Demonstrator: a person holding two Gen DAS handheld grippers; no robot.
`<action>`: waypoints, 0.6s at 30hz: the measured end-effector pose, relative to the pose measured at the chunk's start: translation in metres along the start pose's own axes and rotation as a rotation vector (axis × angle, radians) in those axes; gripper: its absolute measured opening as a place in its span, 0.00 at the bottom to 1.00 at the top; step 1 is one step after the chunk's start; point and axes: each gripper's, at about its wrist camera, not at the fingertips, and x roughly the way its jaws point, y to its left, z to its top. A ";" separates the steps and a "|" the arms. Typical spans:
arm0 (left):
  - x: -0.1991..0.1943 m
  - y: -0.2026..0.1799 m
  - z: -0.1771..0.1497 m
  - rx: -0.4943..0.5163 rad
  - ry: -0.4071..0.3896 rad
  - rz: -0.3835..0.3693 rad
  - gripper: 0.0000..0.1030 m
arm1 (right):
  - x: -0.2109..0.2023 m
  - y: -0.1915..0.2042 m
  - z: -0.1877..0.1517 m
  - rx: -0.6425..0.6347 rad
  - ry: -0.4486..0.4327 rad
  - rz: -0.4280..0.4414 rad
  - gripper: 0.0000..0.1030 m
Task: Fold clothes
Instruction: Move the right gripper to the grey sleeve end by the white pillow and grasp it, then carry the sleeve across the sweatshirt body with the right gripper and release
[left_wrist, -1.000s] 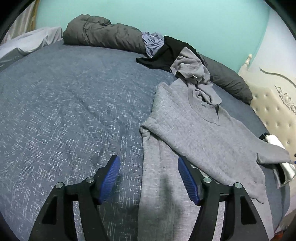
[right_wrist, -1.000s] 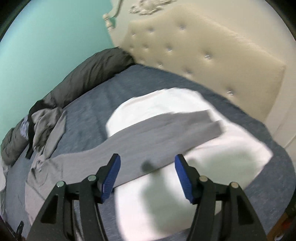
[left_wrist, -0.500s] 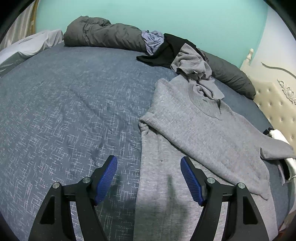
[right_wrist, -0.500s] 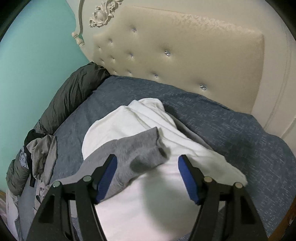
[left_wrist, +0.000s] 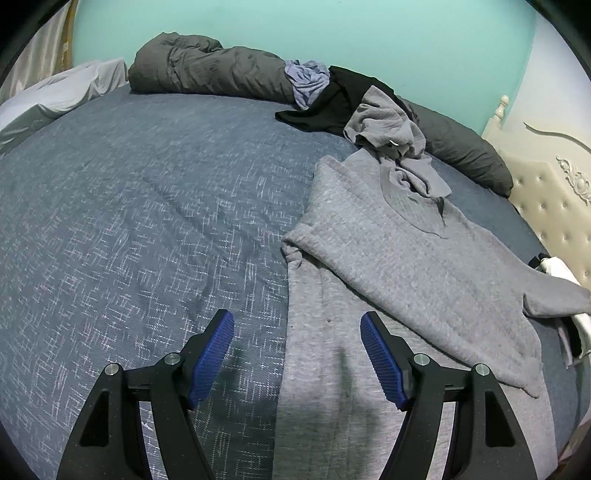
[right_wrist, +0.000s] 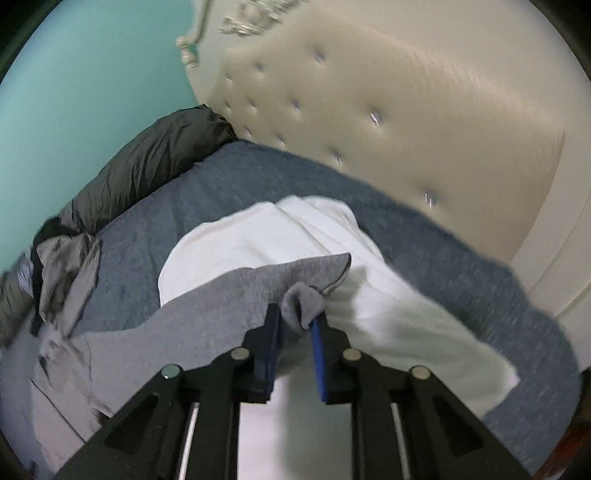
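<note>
Bed (left_wrist: 147, 221) with clothes on a blue cover.
Grey sweater (left_wrist: 406, 266) spread flat, white garment (right_wrist: 258, 236) near the headboard (right_wrist: 406, 110), dark duvet (left_wrist: 207, 70) along the wall.

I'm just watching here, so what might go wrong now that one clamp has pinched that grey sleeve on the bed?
The right gripper, whose jaws have just been closing, pinches only a small bunch of the grey sleeve's end; it may slip out when pulled.

The sleeve lies over a white garment, which could get dragged along.

The left gripper hangs open above the grey sweater's hem, so the unheld body may bunch up during the fold.
</note>
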 end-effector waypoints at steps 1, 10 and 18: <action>-0.001 0.001 0.000 -0.003 -0.003 -0.004 0.73 | -0.005 0.004 0.001 -0.011 -0.015 -0.002 0.13; -0.014 0.005 0.000 -0.014 -0.020 -0.028 0.73 | -0.058 0.076 0.015 -0.122 -0.086 0.137 0.09; -0.030 0.008 -0.007 0.026 -0.032 -0.037 0.73 | -0.103 0.212 0.015 -0.251 -0.099 0.376 0.09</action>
